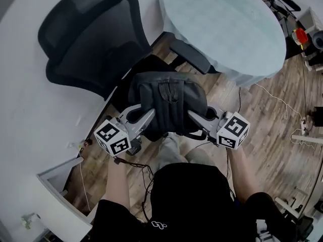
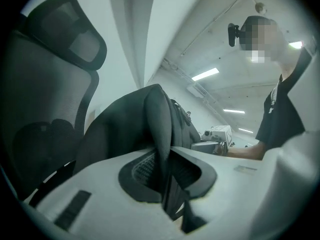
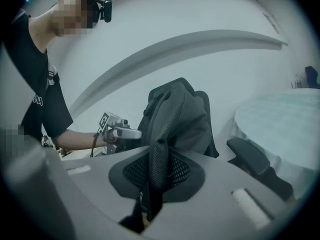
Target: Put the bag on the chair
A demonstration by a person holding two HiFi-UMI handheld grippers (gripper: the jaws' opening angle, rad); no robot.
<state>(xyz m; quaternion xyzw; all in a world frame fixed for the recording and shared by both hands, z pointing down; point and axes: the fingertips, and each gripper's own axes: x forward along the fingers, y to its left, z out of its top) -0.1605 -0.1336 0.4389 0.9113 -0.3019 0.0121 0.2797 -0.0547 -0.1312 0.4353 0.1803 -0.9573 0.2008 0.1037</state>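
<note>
A dark backpack [image 1: 166, 102] hangs between my two grippers, just above the seat of the black mesh office chair [image 1: 86, 39]. My left gripper [image 1: 149, 114] holds its left side and my right gripper [image 1: 193, 116] its right side. In the left gripper view the jaws [image 2: 164, 171] are shut on a fold of the bag's strap, with the bag [image 2: 130, 124] rising in front and the chair's backrest [image 2: 45, 84] to the left. In the right gripper view the jaws [image 3: 157, 171] pinch a mesh strap of the bag [image 3: 175, 114]. The bag hides the seat.
A round table with a pale cloth [image 1: 227, 24] stands right of the chair, close to its armrest [image 1: 189, 54]. White wall lies behind the chair. Cables trail over the wooden floor [image 1: 267, 120]. The person's legs are right below the bag.
</note>
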